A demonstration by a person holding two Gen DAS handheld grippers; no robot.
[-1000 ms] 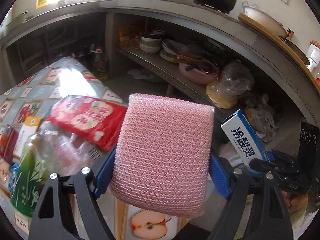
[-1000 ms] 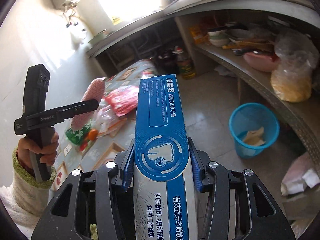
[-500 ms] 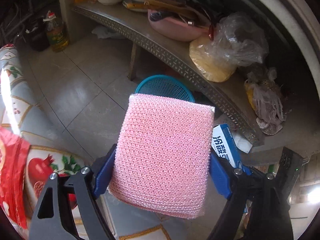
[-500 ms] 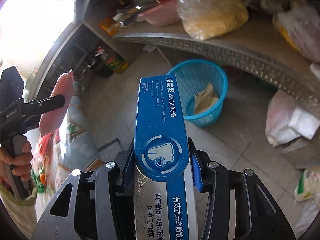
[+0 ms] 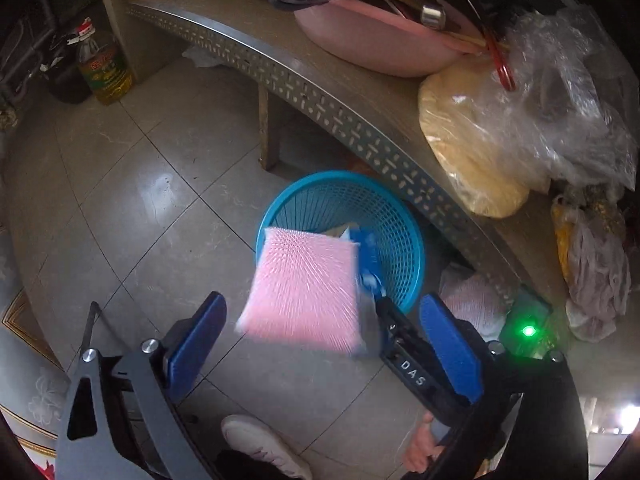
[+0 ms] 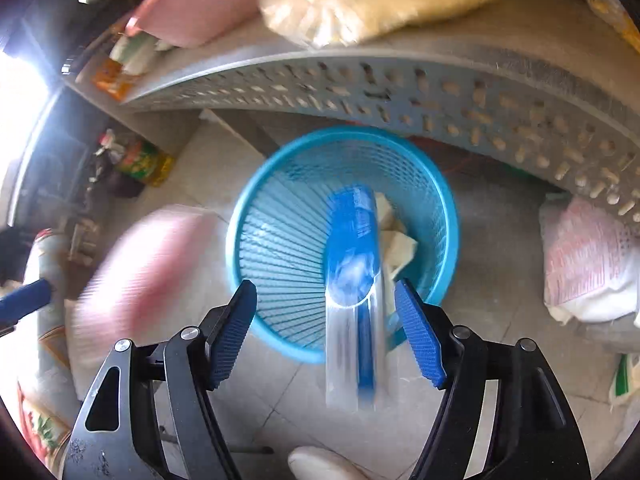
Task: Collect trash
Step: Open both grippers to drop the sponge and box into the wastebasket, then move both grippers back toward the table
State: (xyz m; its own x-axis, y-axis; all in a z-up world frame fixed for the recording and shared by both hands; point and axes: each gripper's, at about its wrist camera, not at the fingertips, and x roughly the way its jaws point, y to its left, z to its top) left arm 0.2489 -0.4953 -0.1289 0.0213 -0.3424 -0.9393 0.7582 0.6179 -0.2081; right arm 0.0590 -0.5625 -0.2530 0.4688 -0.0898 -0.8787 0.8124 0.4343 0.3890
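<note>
A blue mesh waste basket [image 5: 396,236] [image 6: 280,248] stands on the tiled floor under a perforated metal shelf. My left gripper [image 5: 324,344] hangs above it, jaws opening, and the pink scouring sponge [image 5: 304,288] is blurred and falling free between the pads without touching them. It also shows as a pink blur [image 6: 148,264] in the right wrist view. My right gripper [image 6: 326,328] has its jaws opening too. The blue toothpaste box [image 6: 352,264] drops loose between its pads towards the basket, which holds crumpled paper [image 6: 396,240].
The metal shelf [image 5: 352,120] carries a pink basin [image 5: 376,40] and plastic bags [image 5: 520,120]. An oil bottle [image 5: 104,68] stands on the floor at the left. A white shoe [image 5: 260,444] is at the bottom edge. A sack [image 6: 588,264] lies right of the basket.
Both grippers swung down from the table over the basket. Both sets of jaws opened, and the sponge and the toothpaste box left the pads and are falling.
</note>
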